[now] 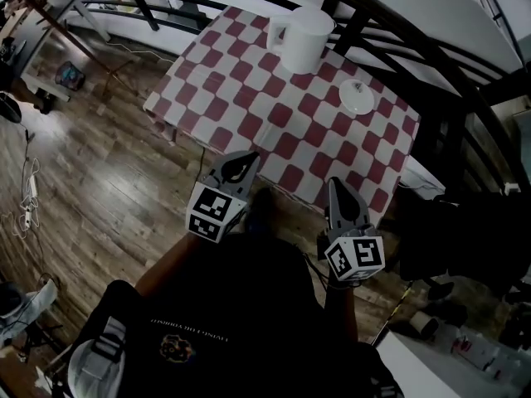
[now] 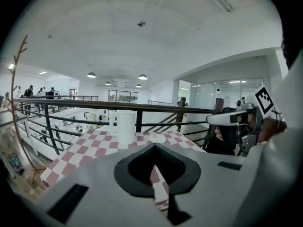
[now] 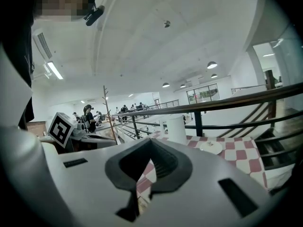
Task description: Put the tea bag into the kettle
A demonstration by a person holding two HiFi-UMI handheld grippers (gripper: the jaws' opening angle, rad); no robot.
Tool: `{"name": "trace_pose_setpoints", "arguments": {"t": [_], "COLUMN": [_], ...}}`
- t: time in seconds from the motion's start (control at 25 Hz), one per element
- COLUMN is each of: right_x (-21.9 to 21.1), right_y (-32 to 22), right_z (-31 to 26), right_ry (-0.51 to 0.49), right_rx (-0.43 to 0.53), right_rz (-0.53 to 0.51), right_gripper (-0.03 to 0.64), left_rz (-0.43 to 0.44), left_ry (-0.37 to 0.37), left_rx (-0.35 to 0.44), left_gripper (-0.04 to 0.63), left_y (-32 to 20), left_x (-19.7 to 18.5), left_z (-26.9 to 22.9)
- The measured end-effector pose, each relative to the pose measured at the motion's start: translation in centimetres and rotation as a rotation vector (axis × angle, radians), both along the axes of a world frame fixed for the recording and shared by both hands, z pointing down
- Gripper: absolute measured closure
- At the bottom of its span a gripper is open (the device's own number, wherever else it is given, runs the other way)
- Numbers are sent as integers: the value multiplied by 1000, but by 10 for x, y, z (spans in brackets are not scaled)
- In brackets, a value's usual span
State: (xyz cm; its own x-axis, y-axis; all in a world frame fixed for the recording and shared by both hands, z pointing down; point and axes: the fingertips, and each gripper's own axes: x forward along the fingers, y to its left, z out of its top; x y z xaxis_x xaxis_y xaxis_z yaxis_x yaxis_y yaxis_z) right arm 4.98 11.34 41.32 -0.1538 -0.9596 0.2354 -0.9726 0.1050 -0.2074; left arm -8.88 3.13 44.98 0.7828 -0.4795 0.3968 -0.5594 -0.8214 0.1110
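Both claws are clenched on nothing: left claw (image 1: 241, 166) and right claw (image 1: 340, 193) hang close to the body, just short of the desk (image 1: 249, 98) with its red-and-white check cloth. The white kettle (image 1: 305, 38) sits at the far edge by the black railing (image 1: 398, 36). The tea bag (image 1: 357, 92) looks like that speck on the small white plate (image 1: 365, 104) near the kettle, well apart from both claws.

Our left gripper (image 1: 243, 165) and right gripper (image 1: 335, 186) are grey with black-and-white marker cubes (image 1: 209, 212). Ahead of them we've got a red-and-white checked cloth (image 1: 274, 114), white kettle (image 1: 307, 38), white plate (image 1: 359, 96); brown wood floor (image 1: 108, 172) below.
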Motion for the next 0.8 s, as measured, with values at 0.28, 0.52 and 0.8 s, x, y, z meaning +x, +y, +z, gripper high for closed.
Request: {"name": "trace_pose_setpoints", "arguments": {"t": [0.28,0.52,0.8], "right_x": [-5,0,2], "right_y": [34,64,91], "right_z": [0,6,11], "right_ry": [-2,2,12], "right_rx": [2,-6,-20], "right_rz": [27,83,132], "right_gripper": [602,601,603], "left_rz": [16,58,121], "left_ry": [11,15,24], "left_rx": [0,-8,-8], "left_gripper": [594,594,594], "left_y": [29,52,72], "left_x": [-4,4,19], "left_z": [-1,5,3]}}
